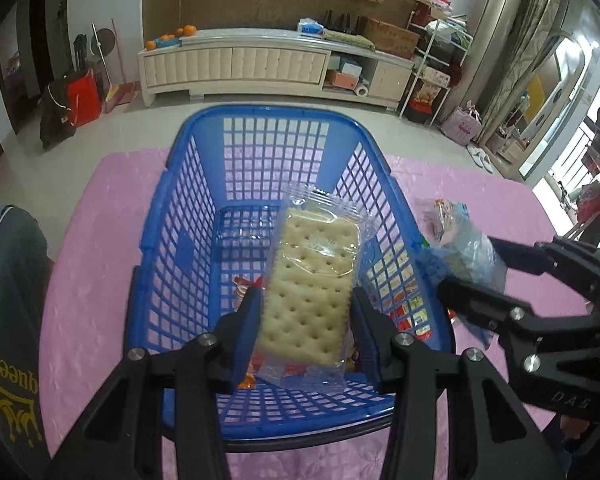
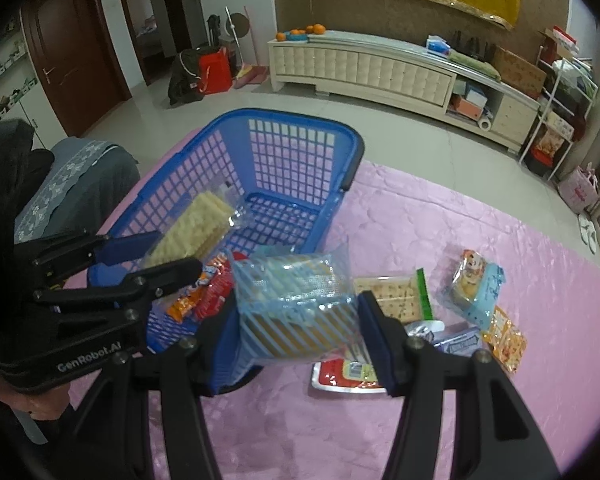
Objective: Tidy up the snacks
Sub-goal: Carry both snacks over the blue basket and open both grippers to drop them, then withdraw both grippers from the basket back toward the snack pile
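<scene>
A blue plastic basket [image 1: 180, 216] [image 2: 300, 152] stands on a pink cloth. My left gripper [image 1: 305, 320] is shut on a clear-wrapped pack of pale crackers [image 1: 312, 280] [image 2: 196, 228], held over the inside of the basket. Red and orange snack packs [image 1: 246, 286] [image 2: 208, 292] lie on the basket floor. My right gripper [image 2: 298, 320] is shut on a blue-striped clear snack pack [image 2: 296, 300] [image 1: 468, 256], just right of the basket's near right corner. In the left wrist view the right gripper [image 1: 484, 276] comes in from the right.
Several loose snack packs lie on the pink cloth [image 2: 420, 208] right of the basket: a green-edged cracker pack [image 2: 400, 292], a light blue pack [image 2: 476, 288], an orange pack [image 2: 504, 340], a red pack [image 2: 344, 376]. A grey-covered seat [image 2: 72, 176] stands at the left.
</scene>
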`<state>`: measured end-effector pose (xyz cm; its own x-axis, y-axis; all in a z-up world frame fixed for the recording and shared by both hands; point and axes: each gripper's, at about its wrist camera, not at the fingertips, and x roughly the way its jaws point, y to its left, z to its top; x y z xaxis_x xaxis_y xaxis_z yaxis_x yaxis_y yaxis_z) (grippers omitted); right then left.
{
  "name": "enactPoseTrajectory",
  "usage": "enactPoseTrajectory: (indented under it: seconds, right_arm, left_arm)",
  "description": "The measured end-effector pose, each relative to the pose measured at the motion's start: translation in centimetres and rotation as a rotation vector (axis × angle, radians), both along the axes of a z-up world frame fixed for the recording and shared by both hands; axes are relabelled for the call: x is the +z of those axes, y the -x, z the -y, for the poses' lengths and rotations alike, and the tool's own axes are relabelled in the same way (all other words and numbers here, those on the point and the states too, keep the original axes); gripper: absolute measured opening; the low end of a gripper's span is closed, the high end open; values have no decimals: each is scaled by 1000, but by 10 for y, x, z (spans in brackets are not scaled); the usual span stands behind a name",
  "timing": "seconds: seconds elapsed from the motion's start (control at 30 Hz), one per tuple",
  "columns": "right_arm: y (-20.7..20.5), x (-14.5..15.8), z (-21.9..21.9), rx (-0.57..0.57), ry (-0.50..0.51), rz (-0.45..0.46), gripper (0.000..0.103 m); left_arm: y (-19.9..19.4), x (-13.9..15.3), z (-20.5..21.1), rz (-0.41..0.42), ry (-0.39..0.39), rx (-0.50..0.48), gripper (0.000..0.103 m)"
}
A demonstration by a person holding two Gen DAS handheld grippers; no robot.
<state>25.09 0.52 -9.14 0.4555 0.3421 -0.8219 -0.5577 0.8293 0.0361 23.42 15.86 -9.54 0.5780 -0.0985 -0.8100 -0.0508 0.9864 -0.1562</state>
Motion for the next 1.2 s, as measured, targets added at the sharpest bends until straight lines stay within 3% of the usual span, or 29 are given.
enactPoseTrajectory:
  seconds: [0.17,0.3,0.77,1.2]
  right_arm:
    - [-1,0,6,-10,-11,-12,61]
    - [5,6,8,-2,-11,5,61]
    - [9,33,-9,41,-52,27,61]
    - [-18,16,-79,124,22,7,61]
  left_arm:
    - [4,-6,13,-48,-8,-38,43]
    - [8,-1,16,-49,-22,-33,68]
    - [38,50,-25,27,-112,39,70]
    - [15,34,-81,-8,-97,111,70]
